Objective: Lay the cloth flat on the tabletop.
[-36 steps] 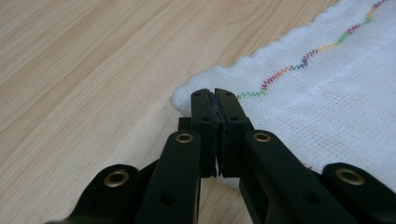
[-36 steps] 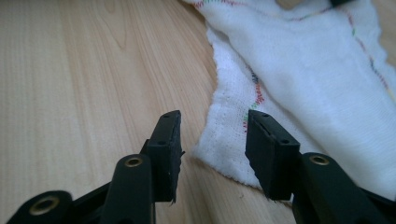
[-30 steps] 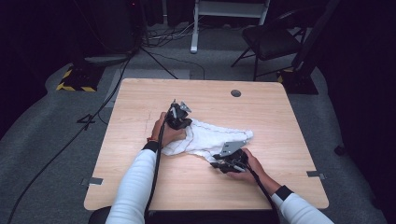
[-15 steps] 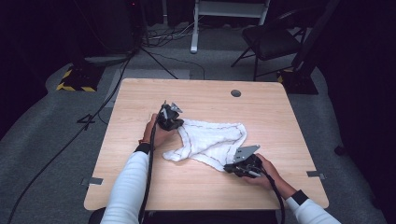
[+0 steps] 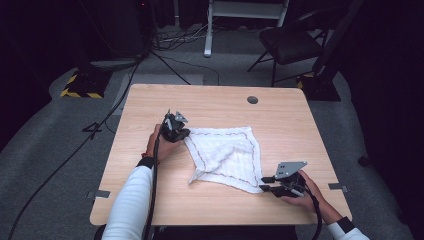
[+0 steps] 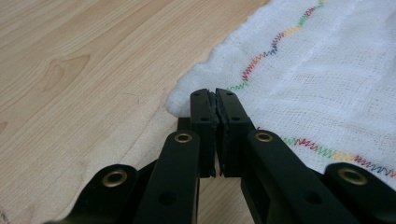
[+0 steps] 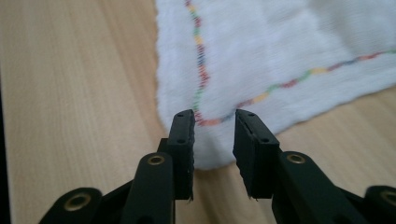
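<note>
A white cloth (image 5: 225,155) with a wavy multicoloured stitch line lies spread flat in a diamond on the wooden table (image 5: 210,100). My left gripper (image 5: 184,133) is at the cloth's left corner. In the left gripper view the jaws (image 6: 215,95) are pressed together on the edge of that cloth (image 6: 317,84) corner. My right gripper (image 5: 265,184) sits at the near right corner. Its jaws (image 7: 214,116) have just been opening and stand apart, with the cloth (image 7: 280,46) corner lying flat on the table between and below them, untouched.
A round cable hole (image 5: 252,99) is in the table's far right part. Bare wood surrounds the cloth. Beyond the table stand a dark chair (image 5: 292,42) and a white stand leg (image 5: 207,30), and cables (image 5: 165,60) run across the floor.
The bunched cloth has been pulled out flat. The right gripper moved right and toward the near edge with its corner and now stands open. The left gripper shifted slightly left, still shut.
</note>
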### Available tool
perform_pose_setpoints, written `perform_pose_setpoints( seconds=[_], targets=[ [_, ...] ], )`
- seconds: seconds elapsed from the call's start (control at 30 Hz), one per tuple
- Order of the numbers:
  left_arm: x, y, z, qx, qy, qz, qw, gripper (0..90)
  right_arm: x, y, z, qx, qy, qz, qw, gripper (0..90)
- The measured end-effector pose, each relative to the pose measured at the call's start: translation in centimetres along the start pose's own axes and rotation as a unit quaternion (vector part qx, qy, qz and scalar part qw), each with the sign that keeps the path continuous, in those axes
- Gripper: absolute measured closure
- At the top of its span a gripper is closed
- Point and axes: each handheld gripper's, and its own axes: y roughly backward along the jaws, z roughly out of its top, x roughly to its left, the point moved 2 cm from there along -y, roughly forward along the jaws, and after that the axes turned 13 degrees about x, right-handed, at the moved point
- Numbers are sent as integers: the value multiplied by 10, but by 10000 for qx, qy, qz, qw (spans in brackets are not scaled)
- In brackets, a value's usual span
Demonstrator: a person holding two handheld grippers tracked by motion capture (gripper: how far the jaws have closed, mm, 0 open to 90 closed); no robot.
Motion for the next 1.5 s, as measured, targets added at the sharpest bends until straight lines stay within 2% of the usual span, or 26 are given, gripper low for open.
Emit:
perform_pose_setpoints(
  seconds=[0.07, 0.17, 0.23, 0.33, 0.47, 0.5, 0.6, 0.73, 0.77, 0.87, 1.0, 1.13, 1.33, 1.43, 1.5],
  targets=[
    [0, 2, 0, 4, 132, 109, 9999, 794, -8, 9, 2, -219, -141, -165, 9995, 637],
    [-2, 6, -2, -49, 113, 3, 9999, 719, -24, 17, 6, -410, -479, -557, 9965, 618],
    [-6, 6, -3, -46, 141, -64, 9999, 627, -33, 14, 9, -380, -627, -688, 9949, 606],
    [-15, 4, -5, 49, 70, -302, 9995, 504, -35, 5, 14, -286, -640, -706, 9950, 550],
    [-29, 0, -7, 53, -34, -543, 9985, 345, -28, -6, 19, -158, -472, -583, 9971, 509],
    [-33, -2, -7, 86, -50, -534, 9985, 325, -26, -9, 20, -147, -427, -544, 9975, 502],
    [-39, -9, -6, 247, -148, -338, 9990, 317, -21, -17, 19, -9, -328, -442, 9985, 475],
    [-37, -10, -5, 215, -203, -307, 9991, 324, -17, -24, 17, 199, -225, -483, 9984, 431],
    [-37, -10, -4, 222, -202, -298, 9991, 322, -17, -24, 16, 205, -267, -496, 9982, 420],
    [-32, -11, -3, 199, -155, -138, 9996, 317, -17, -22, 14, 324, -275, -593, 9973, 386],
    [-18, -13, 1, 185, 18, 80, 9998, 316, -18, -17, 7, 379, -385, -695, 9961, 359],
    [-5, -17, 3, 201, 291, -35, 9994, 282, -21, -10, -5, 451, -496, -721, 9951, 347],
    [6, -21, 9, 289, 410, -141, 9986, 236, -23, -2, -17, 464, -625, -724, 9943, 345],
    [4, -20, 10, 332, 374, -86, 9987, 235, -22, -1, -18, 484, -606, -784, 9939, 333],
    [-4, -16, 10, 352, 227, -6, 9991, 260, -23, -1, -17, 483, -588, -815, 9938, 323]
  ],
)
